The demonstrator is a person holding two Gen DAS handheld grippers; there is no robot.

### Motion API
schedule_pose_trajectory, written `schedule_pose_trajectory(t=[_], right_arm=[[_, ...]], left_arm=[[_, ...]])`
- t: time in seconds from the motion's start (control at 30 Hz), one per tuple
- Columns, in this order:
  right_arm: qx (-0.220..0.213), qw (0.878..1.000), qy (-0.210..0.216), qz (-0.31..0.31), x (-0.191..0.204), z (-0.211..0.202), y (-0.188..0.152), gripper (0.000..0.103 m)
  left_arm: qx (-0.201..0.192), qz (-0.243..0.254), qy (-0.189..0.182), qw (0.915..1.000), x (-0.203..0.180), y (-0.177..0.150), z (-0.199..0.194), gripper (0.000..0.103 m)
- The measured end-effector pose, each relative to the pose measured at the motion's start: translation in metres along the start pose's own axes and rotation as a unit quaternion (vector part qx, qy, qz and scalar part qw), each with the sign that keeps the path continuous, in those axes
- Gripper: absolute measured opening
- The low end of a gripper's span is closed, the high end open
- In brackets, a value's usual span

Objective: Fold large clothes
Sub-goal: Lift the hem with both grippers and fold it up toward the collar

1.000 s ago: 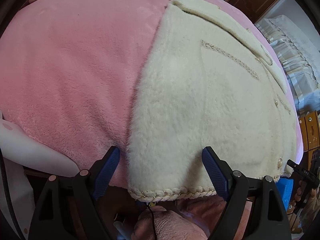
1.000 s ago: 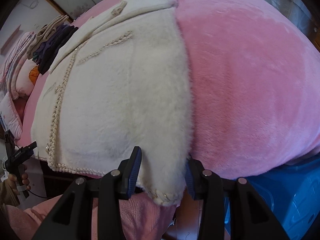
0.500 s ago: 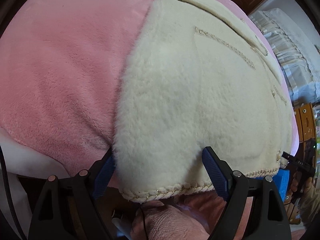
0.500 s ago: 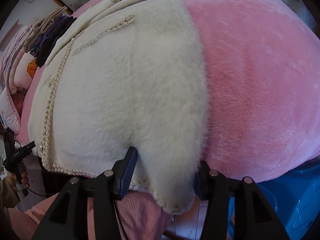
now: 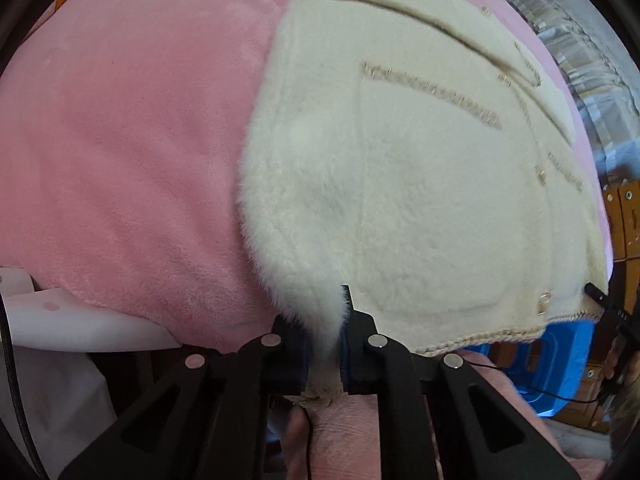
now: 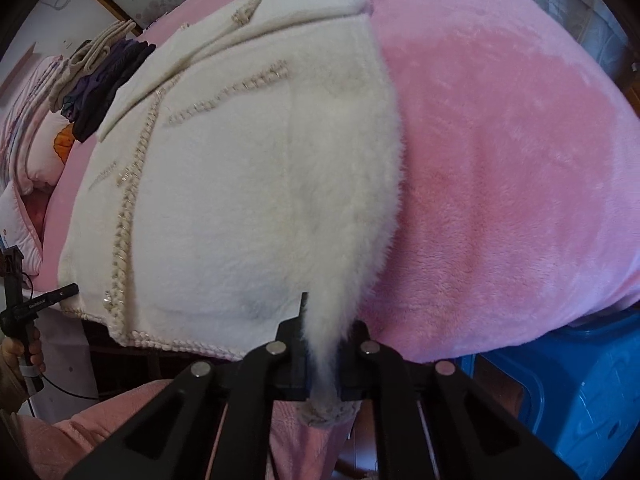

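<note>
A cream fluffy jacket (image 5: 420, 184) with braided trim lies flat on a pink plush bed cover (image 5: 128, 140), collar at the far end. My left gripper (image 5: 326, 336) is shut on the jacket's near left hem corner. In the right wrist view the same jacket (image 6: 248, 184) spreads to the left, and my right gripper (image 6: 326, 344) is shut on its near right hem corner. Both pinched corners bunch into a narrow tuft between the jaws at the bed's near edge.
A pile of dark and beige folded clothes (image 6: 100, 68) and a pillow (image 6: 44, 148) lie at the bed's far left. A blue plastic bin (image 6: 580, 400) stands on the floor at the right. A wooden cabinet (image 5: 624, 224) stands beyond the bed.
Both grippers went from open around the hem corners to shut on them. The fabric is now bunched between the jaws of each.
</note>
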State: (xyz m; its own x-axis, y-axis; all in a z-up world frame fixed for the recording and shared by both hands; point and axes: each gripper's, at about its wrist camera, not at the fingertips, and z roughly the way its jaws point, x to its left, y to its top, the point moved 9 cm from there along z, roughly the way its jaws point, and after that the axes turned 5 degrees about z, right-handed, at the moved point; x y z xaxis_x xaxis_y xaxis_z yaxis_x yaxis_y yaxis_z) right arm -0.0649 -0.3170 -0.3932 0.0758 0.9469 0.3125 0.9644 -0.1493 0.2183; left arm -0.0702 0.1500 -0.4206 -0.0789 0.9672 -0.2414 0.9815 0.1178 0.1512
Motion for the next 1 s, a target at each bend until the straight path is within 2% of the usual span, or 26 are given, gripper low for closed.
schedule_pose_trajectory(t=[0.1, 0.27, 0.47, 0.6, 0.7, 0.8, 1.0], right_arm=[[-0.027, 0.999, 0.017, 0.012, 0.016, -0.031, 0.011, 0.006], [-0.065, 0.997, 0.038, 0.011, 0.053, -0.079, 0.042, 0.006], [-0.12, 0.99, 0.077, 0.018, 0.101, -0.128, 0.109, 0.006], [-0.161, 0.98, 0.106, 0.044, 0.122, -0.148, 0.166, 0.006], [-0.187, 0.972, 0.121, 0.079, 0.121, -0.153, 0.216, 0.006], [-0.2, 0.966, 0.123, 0.105, 0.113, -0.141, 0.259, 0.006], [-0.188, 0.965, 0.109, 0.149, 0.079, -0.08, 0.33, 0.006]], left_arm=[[-0.006, -0.017, -0.023, 0.9996, -0.002, 0.014, -0.027, 0.009], [-0.075, -0.026, -0.067, 0.9946, -0.024, 0.066, -0.094, 0.009], [-0.146, -0.058, -0.113, 0.981, -0.04, 0.152, -0.157, 0.009], [-0.172, -0.098, -0.114, 0.9735, -0.034, 0.202, -0.178, 0.009], [-0.184, -0.119, -0.103, 0.9702, -0.027, 0.235, -0.178, 0.009], [-0.188, -0.151, -0.082, 0.967, -0.011, 0.278, -0.166, 0.009], [-0.178, -0.194, -0.024, 0.9645, 0.013, 0.35, -0.098, 0.009]])
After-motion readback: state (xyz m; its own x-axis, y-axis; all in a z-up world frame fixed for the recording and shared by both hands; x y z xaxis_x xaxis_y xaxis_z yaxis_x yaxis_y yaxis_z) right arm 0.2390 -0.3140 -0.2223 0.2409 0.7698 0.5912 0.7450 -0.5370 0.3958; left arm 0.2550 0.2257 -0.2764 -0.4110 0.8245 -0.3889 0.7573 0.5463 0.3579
